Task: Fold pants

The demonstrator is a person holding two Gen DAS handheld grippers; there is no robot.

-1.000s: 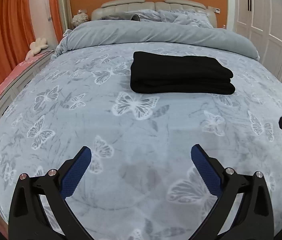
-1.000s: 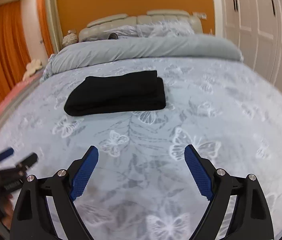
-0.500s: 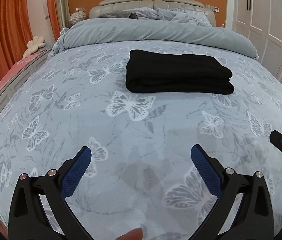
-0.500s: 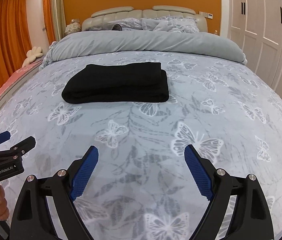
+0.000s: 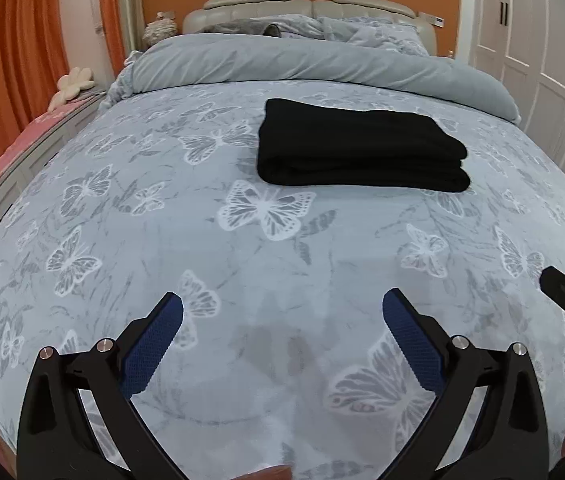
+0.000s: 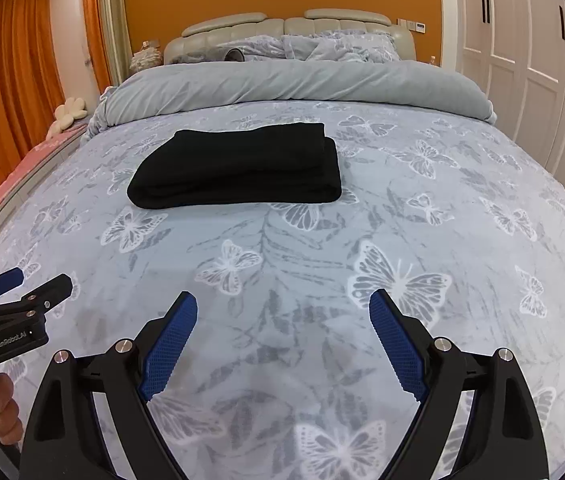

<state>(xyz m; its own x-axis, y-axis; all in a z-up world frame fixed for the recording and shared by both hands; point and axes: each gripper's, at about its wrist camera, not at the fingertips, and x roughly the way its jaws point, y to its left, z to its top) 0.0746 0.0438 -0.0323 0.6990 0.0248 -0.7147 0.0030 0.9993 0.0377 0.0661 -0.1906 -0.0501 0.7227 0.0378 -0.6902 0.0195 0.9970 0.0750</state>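
Orange walls and curtains framed a bed (image 5: 162, 248) covered by a butterfly-print bedspread, with a grey duvet (image 5: 302, 64) bunched near the headboard. Black pants (image 5: 358, 152) lay folded in a neat stack on the bedspread, toward the headboard. Both the left tool (image 5: 282, 312) and right tool (image 6: 282, 312) hovered well short of them, jaws spread wide, holding nothing.
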